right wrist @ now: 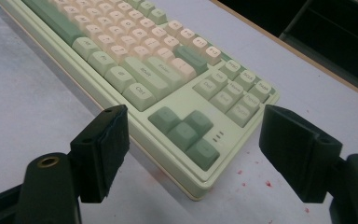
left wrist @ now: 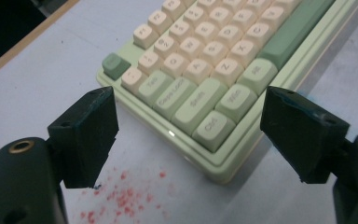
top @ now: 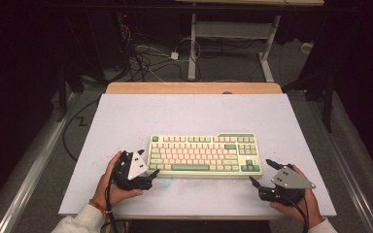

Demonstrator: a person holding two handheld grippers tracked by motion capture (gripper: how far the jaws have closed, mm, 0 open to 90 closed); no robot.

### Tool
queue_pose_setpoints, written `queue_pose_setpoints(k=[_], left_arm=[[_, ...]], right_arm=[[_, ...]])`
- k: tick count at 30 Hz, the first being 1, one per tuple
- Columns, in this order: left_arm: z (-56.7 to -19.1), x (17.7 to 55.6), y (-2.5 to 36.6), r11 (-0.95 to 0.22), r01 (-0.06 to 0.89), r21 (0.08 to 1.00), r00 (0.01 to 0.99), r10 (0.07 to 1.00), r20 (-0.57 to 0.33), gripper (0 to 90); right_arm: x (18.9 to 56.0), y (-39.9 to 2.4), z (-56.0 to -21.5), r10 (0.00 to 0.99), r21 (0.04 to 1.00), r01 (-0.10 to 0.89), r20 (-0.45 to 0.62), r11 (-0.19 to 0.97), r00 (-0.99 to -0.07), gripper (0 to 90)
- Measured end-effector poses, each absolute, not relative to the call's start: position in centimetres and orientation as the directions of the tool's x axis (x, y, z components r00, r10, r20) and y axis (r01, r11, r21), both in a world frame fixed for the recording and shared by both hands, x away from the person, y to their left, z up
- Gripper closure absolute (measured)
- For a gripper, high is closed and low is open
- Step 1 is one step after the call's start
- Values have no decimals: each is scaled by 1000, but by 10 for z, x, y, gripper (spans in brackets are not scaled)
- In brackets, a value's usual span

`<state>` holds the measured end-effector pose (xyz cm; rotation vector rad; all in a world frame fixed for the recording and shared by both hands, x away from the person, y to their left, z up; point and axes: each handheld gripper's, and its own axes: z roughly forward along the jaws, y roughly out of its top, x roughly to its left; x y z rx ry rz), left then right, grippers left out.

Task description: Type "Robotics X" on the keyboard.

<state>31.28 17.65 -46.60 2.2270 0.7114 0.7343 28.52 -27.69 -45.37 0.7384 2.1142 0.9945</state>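
A pale green keyboard (top: 204, 153) with cream and green keys lies flat on the white tabletop (top: 184, 111). My left gripper (top: 148, 161) sits at its near left corner, held in a hand. In the left gripper view the jaws of that gripper (left wrist: 189, 107) stand wide apart, with the Ctrl corner of the keyboard (left wrist: 205, 56) just ahead and no pad touching it. At the near right corner my right gripper (top: 260, 171) rests on the table. Its jaws (right wrist: 193, 121) are also spread, framing the arrow-key corner of the keyboard (right wrist: 135, 56) without contact.
Red specks (left wrist: 121, 196) stain the tabletop near the left corner, and a few red specks (right wrist: 261, 182) lie by the right corner. A wooden edge (top: 194, 88) runs along the table's far side. Beyond it are a desk frame (top: 233, 43) and floor cables (top: 145, 60).
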Motion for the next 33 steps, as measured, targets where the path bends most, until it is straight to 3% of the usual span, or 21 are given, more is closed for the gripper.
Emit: queue_pose_setpoints(k=[8, 12, 15, 19, 25, 33], left_arm=[[-471, 305, 193, -601, 312, 736, 668, 689, 280, 243], [-473, 303, 201, -579, 342, 740, 659, 709, 250, 329], [-471, 302, 208, -561, 349, 751, 662, 714, 226, 439], [-467, 301, 214, -538, 372, 757, 682, 711, 170, 667], [-459, 301, 218, -521, 392, 758, 696, 707, 126, 859], [-450, 311, 213, -533, 408, 741, 707, 698, 112, 875]], right_arm=[[286, -276, -454, 721, 811, 203, -336, 549, -607, 245], [286, -276, -454, 723, 811, 204, -339, 549, -602, 244], [286, -276, -454, 724, 810, 206, -337, 549, -602, 244], [286, -275, -455, 720, 807, 206, -338, 553, -607, 244], [287, -275, -456, 720, 805, 212, -336, 554, -607, 243], [288, -273, -457, 713, 799, 214, -338, 562, -614, 244]])
